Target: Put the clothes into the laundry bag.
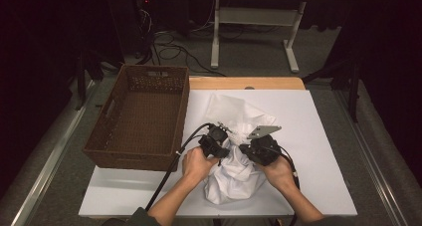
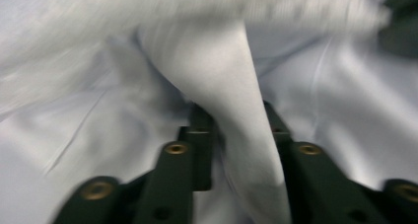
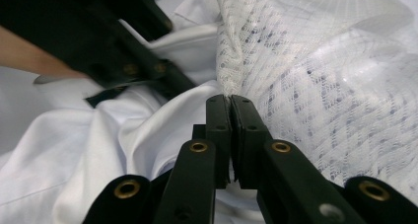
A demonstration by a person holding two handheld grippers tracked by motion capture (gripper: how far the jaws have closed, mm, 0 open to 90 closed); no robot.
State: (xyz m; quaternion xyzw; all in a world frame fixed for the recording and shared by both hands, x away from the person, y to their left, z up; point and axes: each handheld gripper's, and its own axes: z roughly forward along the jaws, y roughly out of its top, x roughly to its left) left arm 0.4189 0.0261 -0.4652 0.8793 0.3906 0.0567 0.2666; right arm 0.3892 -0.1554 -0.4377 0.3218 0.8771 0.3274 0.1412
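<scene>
High view is showing my left tongs [image 1: 222, 136] and right tongs [image 1: 247, 149] working side by side over the white garment [image 1: 234, 173] bunched near the desk [image 1: 323, 136] front edge. Left tongs are standing apart around a fold, not pressing. Right tongs are clamping together on mesh fabric. Bare desk is lying open rightward; the basket [image 1: 144, 116] is sitting left.

the white garment [image 2: 236, 76] is smeared by blur along the top of the left gripper view; its fabric hides the jaw tips there.
</scene>
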